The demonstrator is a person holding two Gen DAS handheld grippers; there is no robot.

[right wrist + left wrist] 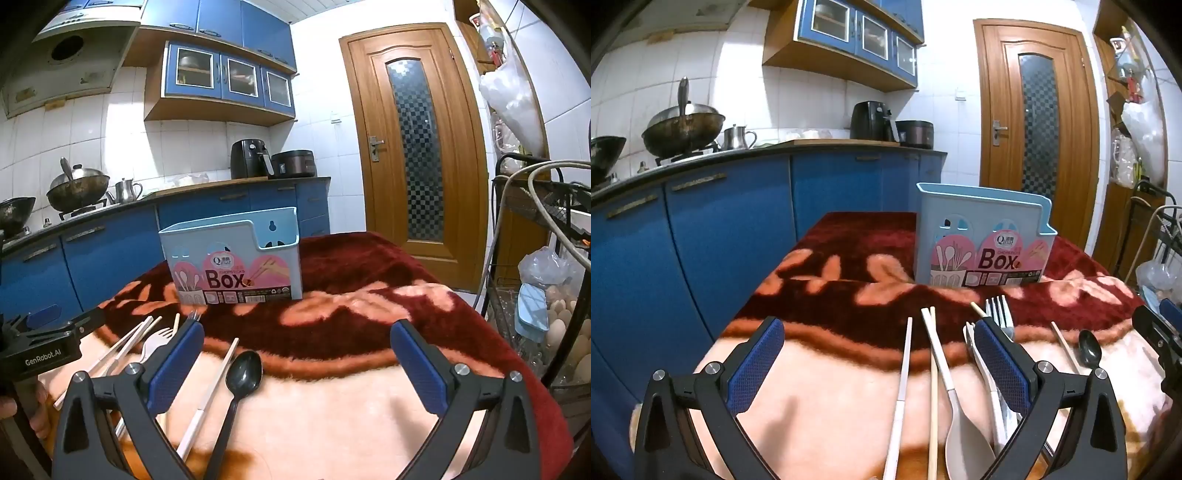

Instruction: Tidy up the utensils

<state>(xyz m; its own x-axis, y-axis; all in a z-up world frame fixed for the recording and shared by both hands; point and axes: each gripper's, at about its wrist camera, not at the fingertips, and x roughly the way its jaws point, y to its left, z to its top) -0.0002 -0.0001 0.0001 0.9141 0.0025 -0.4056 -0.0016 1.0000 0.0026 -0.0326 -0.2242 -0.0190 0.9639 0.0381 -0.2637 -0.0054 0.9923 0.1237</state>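
A light blue utensil box (982, 243) labelled "Box" stands upright at the far side of a red and peach blanket; it also shows in the right wrist view (236, 258). Loose utensils lie in front of it: chopsticks (905, 373), a beige spoon (964, 432), a metal fork (999, 310) and a black spoon (1089, 349). My left gripper (879, 362) is open and empty above the chopsticks and beige spoon. My right gripper (297, 362) is open and empty; the black spoon (240, 380) and a white chopstick (214, 387) lie between its fingers, nearer the left one.
Blue kitchen cabinets (713, 236) and a counter with a wok (683, 129) stand left of the blanket-covered table (369, 424). A wooden door (413, 147) is behind. A wire rack with eggs (565, 325) stands at the right edge.
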